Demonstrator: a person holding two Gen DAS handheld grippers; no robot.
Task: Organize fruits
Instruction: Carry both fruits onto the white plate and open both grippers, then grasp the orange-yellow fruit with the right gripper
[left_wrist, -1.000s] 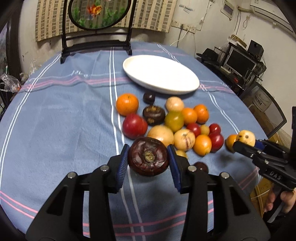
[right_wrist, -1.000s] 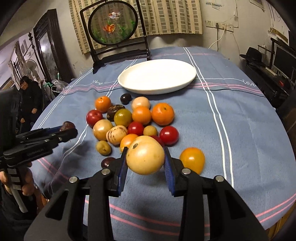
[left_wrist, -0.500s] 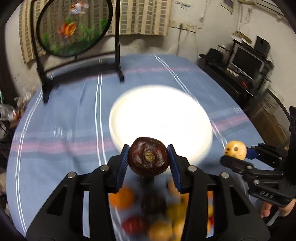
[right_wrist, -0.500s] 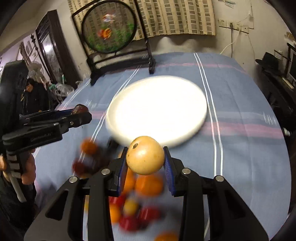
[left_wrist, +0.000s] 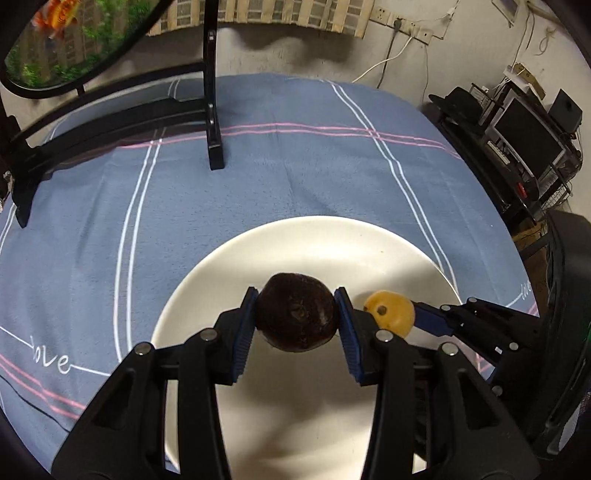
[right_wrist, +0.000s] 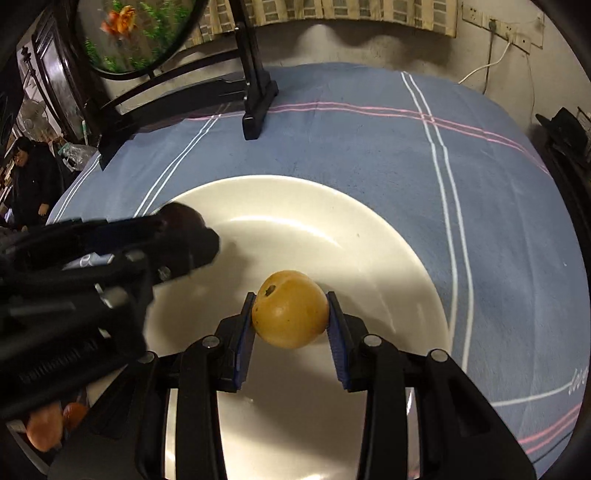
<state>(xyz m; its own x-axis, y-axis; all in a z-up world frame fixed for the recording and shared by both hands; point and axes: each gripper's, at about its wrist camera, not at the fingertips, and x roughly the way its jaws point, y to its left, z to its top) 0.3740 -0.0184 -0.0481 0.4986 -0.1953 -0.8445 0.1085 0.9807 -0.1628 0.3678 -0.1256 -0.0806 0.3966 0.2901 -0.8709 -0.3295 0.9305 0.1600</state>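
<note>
Now both fruits hang over the plate (left_wrist: 369, 243), so the step in hand looks like the drop-off — carry done, release next. The left tongs (left_wrist: 297, 321) clamp a dark fruit (left_wrist: 297, 316) between their blue pads, pads pressed to both flanks; it sits above the plate's near-centre, and whether it touches the plate I cannot tell from this angle. The right tongs (right_wrist: 291, 320) have a yellow fruit (right_wrist: 290, 314) between their pads and their jaws are opening, though the pads look as if they touch its sides. In the left view that yellow fruit (left_wrist: 389, 312) sits just beside the dark one, to its right, near but apart. The next move calls for lowering each fruit close to the plate before letting go, and for keeping them a little apart — both are round and would likely roll on the shallow dish or knock each other. The dark fruit is maroon-brown, dull and slightly wrinkled, with a small scar facing the camera. The yellow one is smooth, tan-gold, with a dark stem pit at upper left. The plate is white and bare, resting on a blue striped cloth over the surface (right_wrist: 369, 140). A few orange fruits (right_wrist: 48, 424) show at the right view's lower left, off the plate.
</note>
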